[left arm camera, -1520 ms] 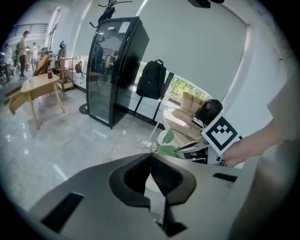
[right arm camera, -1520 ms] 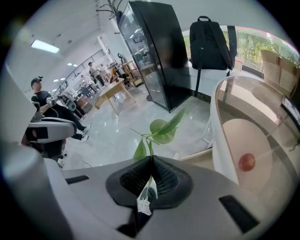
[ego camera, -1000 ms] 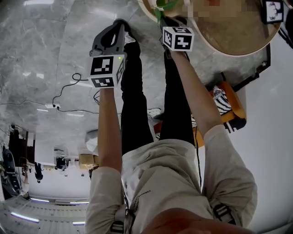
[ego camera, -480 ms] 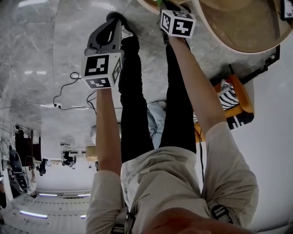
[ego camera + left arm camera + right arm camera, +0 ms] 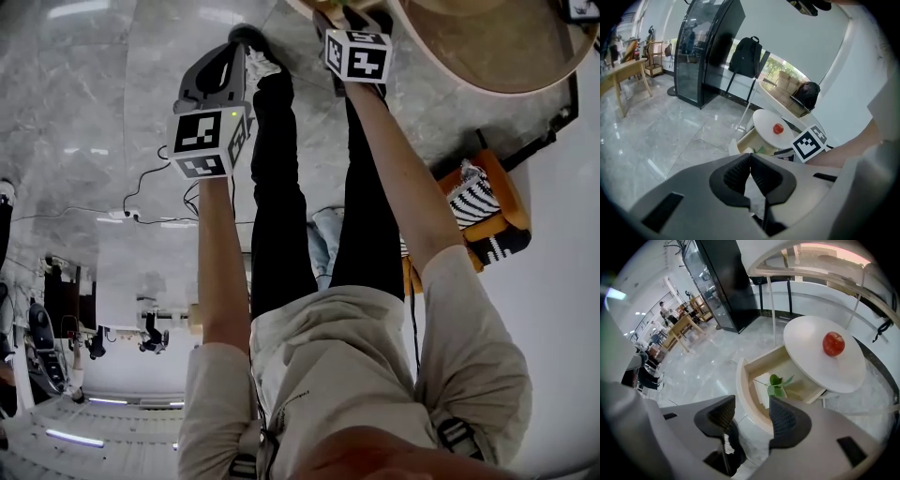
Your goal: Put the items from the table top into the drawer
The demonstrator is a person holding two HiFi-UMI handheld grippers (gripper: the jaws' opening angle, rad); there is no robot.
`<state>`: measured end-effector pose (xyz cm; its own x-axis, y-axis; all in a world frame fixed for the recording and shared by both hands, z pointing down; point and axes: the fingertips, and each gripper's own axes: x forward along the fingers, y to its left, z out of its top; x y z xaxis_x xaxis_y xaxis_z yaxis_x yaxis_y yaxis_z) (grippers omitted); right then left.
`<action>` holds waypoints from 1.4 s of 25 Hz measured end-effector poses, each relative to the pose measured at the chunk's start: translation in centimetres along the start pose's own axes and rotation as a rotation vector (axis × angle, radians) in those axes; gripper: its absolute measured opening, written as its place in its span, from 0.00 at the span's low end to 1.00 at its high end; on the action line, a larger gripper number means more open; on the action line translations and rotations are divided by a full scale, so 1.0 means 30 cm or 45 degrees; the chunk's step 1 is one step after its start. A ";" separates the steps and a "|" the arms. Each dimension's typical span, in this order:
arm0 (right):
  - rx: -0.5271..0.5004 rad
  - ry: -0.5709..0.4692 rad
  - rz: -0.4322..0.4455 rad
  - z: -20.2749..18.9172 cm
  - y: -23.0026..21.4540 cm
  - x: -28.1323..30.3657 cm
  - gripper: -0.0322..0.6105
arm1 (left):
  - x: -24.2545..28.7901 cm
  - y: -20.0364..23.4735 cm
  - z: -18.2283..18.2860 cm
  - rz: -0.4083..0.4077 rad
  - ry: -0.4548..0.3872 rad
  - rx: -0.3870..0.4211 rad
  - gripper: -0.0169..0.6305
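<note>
My right gripper [image 5: 751, 409] hangs over the open drawer [image 5: 740, 380] of the round white table [image 5: 811, 348]. Its jaws have just been opening and stand apart with nothing between them. A green leafy sprig [image 5: 777, 384] lies inside the drawer, just beyond the fingertips. A red apple [image 5: 833, 343] sits on the table top. My left gripper [image 5: 750, 157] is shut and empty, held left of the table. From it I see the apple [image 5: 778, 128] and the right gripper's marker cube [image 5: 808, 143]. In the head view both marker cubes show; the left gripper [image 5: 234, 52] points toward the floor.
A tall black glass cabinet [image 5: 722, 282] stands behind the table. A backpack [image 5: 745, 56] hangs nearby. An orange stool with striped cloth [image 5: 487, 211] stands at the right. A cable [image 5: 150, 178] runs across the marble floor. The person's legs stand below the grippers.
The green sprig seen at the right gripper's tip a second ago no longer shows in the head view. Both hands have shifted slightly toward the table's edge.
</note>
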<state>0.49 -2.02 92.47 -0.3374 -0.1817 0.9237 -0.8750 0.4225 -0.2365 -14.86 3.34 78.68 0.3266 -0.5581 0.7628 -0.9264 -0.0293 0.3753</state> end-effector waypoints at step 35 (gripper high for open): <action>-0.146 -0.534 0.021 0.344 0.375 -2.002 0.41 | -1.279 -0.804 0.738 -0.225 -0.200 0.248 0.06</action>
<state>7.33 4.50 31.22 -0.4835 -0.5091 0.7120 -0.8320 0.5201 -0.1931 -9.20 7.11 28.69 0.4667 -0.6514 0.5982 -0.8814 -0.2872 0.3750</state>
